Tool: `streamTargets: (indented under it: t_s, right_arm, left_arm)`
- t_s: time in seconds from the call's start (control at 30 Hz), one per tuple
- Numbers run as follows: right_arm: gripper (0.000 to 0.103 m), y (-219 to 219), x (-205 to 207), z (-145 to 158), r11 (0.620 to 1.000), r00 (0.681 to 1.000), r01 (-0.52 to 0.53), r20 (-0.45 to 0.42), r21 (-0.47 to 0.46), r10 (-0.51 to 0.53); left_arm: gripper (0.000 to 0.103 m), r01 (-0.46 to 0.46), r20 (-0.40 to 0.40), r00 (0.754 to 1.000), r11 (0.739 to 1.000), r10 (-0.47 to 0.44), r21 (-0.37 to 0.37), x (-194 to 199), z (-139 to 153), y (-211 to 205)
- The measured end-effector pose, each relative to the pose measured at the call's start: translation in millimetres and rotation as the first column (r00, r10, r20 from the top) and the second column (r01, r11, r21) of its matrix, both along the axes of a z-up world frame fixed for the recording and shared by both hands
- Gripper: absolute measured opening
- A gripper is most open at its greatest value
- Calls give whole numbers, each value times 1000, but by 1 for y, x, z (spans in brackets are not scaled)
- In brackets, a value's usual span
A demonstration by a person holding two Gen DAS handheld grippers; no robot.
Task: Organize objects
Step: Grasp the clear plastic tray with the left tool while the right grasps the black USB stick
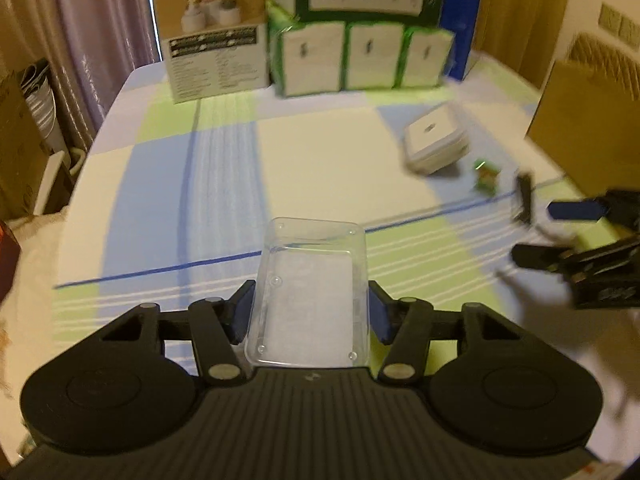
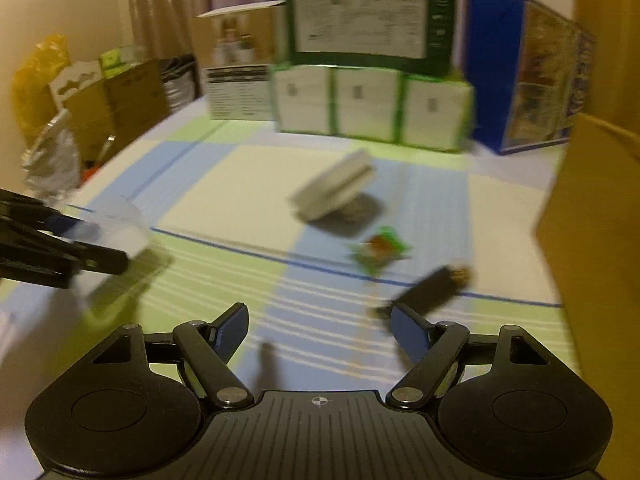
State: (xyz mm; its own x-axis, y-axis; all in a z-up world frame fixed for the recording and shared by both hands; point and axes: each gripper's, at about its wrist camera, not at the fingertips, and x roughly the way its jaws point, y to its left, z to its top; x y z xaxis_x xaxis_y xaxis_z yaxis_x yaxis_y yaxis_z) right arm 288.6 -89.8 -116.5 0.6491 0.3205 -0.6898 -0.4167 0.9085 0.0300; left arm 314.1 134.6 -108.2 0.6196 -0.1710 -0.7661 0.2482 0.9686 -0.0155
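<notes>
A: Checked tablecloth (image 1: 304, 152), blue, green and cream squares, boxes stacked along far edge, curtains behind. Task thing?

B: Clear plastic container (image 1: 310, 292), rectangular, rounded corners, small round bumps at corners. See-through, cloth stripes visible thru it. Nothing inside as far as can be told.

A: Held?

B: Yes. Left gripper (image 1: 310, 316) clamped on it, blue pads pressed to both long sides, container sticking out fwd over cloth. Seen blurred at far left in right wrist view (image 2: 116, 224) too.

A: Other containers?

B: White square box (image 1: 436, 144), lid on, beyond and to right of clear container. Contents hidden. Tilted in right wrist view, blurred.

A: Rest of stuff, relative to white box?

B: Small green packet (image 1: 486, 176) just beside it on near side. Dark stick-like item (image 2: 432, 284) nearer still, past packet, too blurred to identify. Green-and-white cartons (image 1: 360, 60) well behind it, brown photo box (image 1: 212, 32) to their left, blue box (image 2: 496, 72) to their right.

A: Right gripper?

B: Right gripper (image 2: 320, 332) spread wide, nothing between pads, hovering over striped cloth. Dark item just beyond right pad, not touching as far as blur allows.
</notes>
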Motion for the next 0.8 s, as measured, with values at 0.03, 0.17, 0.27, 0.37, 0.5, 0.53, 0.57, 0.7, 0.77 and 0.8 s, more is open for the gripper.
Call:
streamTargets:
  t_s: [0.03,0.17,0.27,0.37,0.5,0.53,0.57,0.7,0.77,0.8]
  right_arm:
    - [77,-7,2,0,1000,1000,10,11,-15,-10]
    - [77,-34,15,-1,998,998,66,7,-17,-66]
    - [77,-46,26,-4,994,994,106,-24,24,-105]
    - [77,-47,30,-7,997,997,75,2,-14,-75]
    - [77,-45,36,-14,995,998,-18,56,-103,24]
    - [77,-47,37,-15,993,997,-33,61,-112,41]
    - [77,-47,39,-16,992,996,-52,60,-118,60]
    - [82,-47,44,-23,979,987,-114,93,-167,130]
    - [85,-50,49,-24,980,986,-120,97,-157,136]
    - [88,-50,52,-24,980,986,-122,97,-155,138]
  left_arm:
    - [52,-3,13,1000,1000,3,-5,-2,2,-10]
    - [52,-55,48,997,997,58,-55,-4,8,-46]
    - [52,-90,78,993,995,94,-54,-3,6,-68]
    - [52,-78,89,993,995,83,-59,-3,5,-81]
    - [52,-97,114,988,995,100,-32,-6,7,-80]
    - [52,-105,111,988,993,110,-47,-8,6,-77]
    - [52,-110,109,987,993,115,-50,-9,4,-76]
    - [52,-102,97,990,993,107,-55,-9,-2,-76]
    - [52,-95,99,990,994,101,-57,-9,-4,-78]
    - [52,-91,101,990,994,97,-56,-9,-5,-79]
